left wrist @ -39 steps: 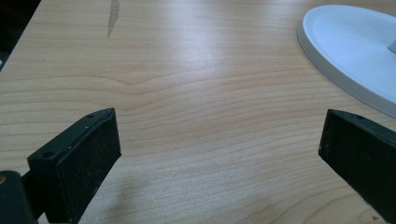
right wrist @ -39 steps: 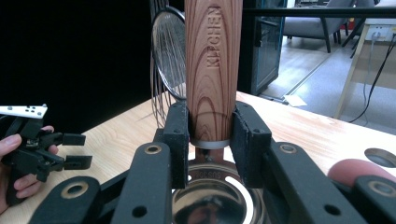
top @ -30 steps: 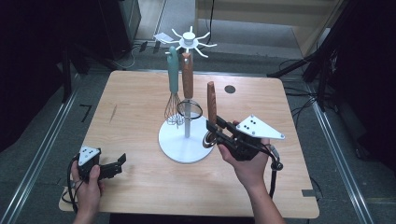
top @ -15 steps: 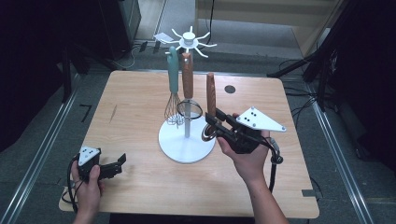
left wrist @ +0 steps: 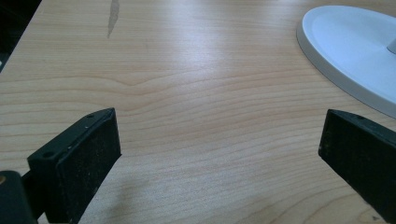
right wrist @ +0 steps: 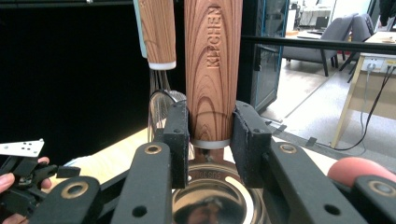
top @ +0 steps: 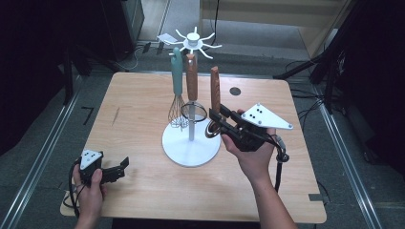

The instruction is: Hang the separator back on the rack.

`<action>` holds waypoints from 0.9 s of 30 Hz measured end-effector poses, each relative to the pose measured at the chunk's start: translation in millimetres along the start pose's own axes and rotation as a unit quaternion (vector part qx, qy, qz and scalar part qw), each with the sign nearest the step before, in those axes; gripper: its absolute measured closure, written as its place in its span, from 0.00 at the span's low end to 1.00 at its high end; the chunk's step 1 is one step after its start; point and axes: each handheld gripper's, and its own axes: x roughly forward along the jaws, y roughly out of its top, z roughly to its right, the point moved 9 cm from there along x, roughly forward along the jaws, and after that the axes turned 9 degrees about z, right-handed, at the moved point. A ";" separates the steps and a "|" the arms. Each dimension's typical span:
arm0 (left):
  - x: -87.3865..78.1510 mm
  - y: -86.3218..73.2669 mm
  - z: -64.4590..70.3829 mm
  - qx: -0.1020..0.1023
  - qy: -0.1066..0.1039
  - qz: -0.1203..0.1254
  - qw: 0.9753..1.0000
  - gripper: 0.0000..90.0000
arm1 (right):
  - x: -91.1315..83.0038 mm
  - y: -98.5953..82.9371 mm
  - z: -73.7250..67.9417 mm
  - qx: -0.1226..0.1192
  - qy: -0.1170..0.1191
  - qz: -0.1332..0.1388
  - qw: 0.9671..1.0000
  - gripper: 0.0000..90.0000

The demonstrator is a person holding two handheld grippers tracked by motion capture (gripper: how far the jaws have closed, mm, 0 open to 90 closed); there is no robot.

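I see the wooden table (top: 143, 109) carrying the white utensil stand (top: 191, 143), where a teal-handled whisk (top: 177, 90) and a wood-handled strainer (top: 192, 83) hang. My right gripper (top: 217, 121), just beside the stand's base, is clamped on an upright wood-handled ladle (right wrist: 212, 70) at the handle's lower end. My left gripper (top: 119, 168) rests near the table's front left, jaws wide apart.

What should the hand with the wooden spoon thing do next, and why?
Probably lift it a bit higher toward a free hook. The right gripper is shut on the wooden-handled utensil, held upright beside the white rack. The handle's top sits below the rack's hooks, where a whisk and another wooden-handled tool already hang. The left gripper rests open near the table edge.
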 end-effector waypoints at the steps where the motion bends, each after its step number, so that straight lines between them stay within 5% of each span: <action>1: 0.0 0.0 0.0 0.000 0.000 0.000 1.000 0.00 | 0.3 0.6 0.0 0.000 -0.001 0.001 1.000 0.79; 27: -0.2 -0.1 0.0 0.001 0.000 0.000 1.000 0.00 | 5.2 26.4 -2.7 -0.009 -0.003 0.030 1.000 0.79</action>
